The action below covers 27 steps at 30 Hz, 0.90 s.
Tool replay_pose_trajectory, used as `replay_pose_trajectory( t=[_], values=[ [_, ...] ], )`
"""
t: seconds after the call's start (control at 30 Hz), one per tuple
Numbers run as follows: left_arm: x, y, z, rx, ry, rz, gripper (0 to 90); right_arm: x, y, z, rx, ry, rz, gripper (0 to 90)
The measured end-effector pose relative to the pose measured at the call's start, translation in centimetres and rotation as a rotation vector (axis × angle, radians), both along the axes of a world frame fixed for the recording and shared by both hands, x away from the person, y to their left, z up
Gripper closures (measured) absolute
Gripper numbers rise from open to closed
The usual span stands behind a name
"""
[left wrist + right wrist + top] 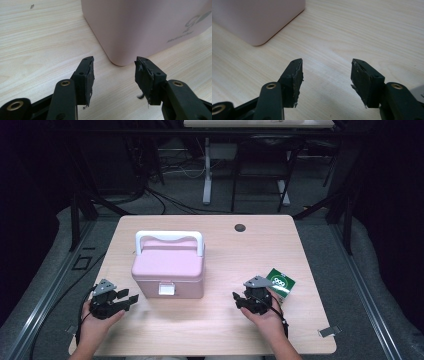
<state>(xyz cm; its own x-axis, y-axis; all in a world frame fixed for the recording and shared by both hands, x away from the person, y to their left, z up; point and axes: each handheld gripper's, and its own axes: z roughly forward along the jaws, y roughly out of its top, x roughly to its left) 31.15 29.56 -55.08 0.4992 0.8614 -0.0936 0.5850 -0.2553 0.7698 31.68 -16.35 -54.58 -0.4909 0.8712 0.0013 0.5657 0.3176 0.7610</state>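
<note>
A pink lidded box (168,267) with a white handle (169,238) and a white front latch (166,289) stands on the wooden table (225,330). My left gripper (131,300) rests at the box's front left corner, jaws open and empty; in the left gripper view (114,65) the pink box corner (120,56) lies just beyond the tips. My right gripper (236,298) sits to the right of the box, open and empty; in the right gripper view (326,68) the pink box (257,20) is at upper left. A green carton (281,283) lies just right of the right hand.
A round cable hole (240,227) is near the table's far edge. Beyond the table stand chair and desk legs (206,175) over cables on the floor. A small clip (328,331) sits at the table's front right corner.
</note>
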Motion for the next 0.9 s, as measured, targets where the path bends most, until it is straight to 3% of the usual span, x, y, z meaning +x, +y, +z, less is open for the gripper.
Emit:
replay_pose_trajectory(
  t=[0.07,0.23,0.33,0.47,0.67,0.9],
  values=[
    [-0.11,-0.14,0.04,0.003,-0.001,-0.004,49.2,-0.03,0.03,0.04,0.005,-0.009,-0.022,45.4],
    [-0.23,-0.36,-0.03,0.009,-0.008,-0.011,49.2,-0.02,0.14,-0.22,0.01,0.018,-0.009,46.3],
    [-0.26,-0.44,0.04,-0.005,-0.002,-0.016,49.6,0.01,0.29,-0.31,0.029,0.018,-0.001,46.3],
    [-0.35,-0.6,0.13,-0.02,-0.001,-0.012,49.9,-0.11,0.47,-0.3,0.017,0.026,0.003,45.6],
    [-0.59,-0.88,0.48,-0.023,-0.019,0.005,49.7,-0.24,0.61,-0.02,0.04,0.005,0.005,45.2],
    [-0.62,-0.87,0.74,-0.036,-0.033,0.008,52.1,-0.39,1.0,0.22,0.027,-0.007,0.011,47.1]
  ],
)
